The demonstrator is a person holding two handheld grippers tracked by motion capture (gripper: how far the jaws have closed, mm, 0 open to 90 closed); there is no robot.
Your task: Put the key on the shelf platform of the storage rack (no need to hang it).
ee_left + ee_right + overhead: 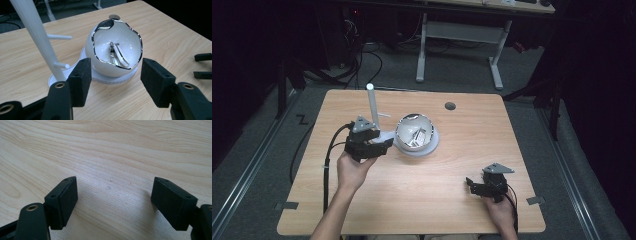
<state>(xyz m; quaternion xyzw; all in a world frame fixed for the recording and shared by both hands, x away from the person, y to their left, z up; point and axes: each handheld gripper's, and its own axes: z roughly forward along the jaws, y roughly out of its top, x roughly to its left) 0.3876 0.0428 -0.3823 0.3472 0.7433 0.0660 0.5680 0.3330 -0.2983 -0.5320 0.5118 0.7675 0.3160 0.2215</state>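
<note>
The left gripper [384,144] sits left of centre in the high view, and its jaws stand apart with nothing between them, the pads bare. In the left gripper view those two black pads [80,83] frame the lower edge of the white bowl [113,51], one to each side of it but short of its wall, so this reads to me as a line-up for a grasp, not a grip. The bowl is the thing being gone for: it sits mid-table in the high view [414,132], tipped on its round base so its silver-rimmed mouth faces the person. That tilt looks deliberate, since it lets you see straight in to the small metal piece [115,53] lying at the bottom; I can't tell what that piece is.

Just left of the bowl in the left gripper view a white post [37,37] rises from the same stand, with short pegs sticking out sideways, probably for hanging things. The gripper comes in beside it, which I'd say keeps the post clear of the jaws.

Over at the lower right of the high view, the right gripper [472,185] is parked low over the wooden table [462,215], well apart from the bowl. Its jaws are wide too, bare wood between them, seemingly waiting its turn.
</note>
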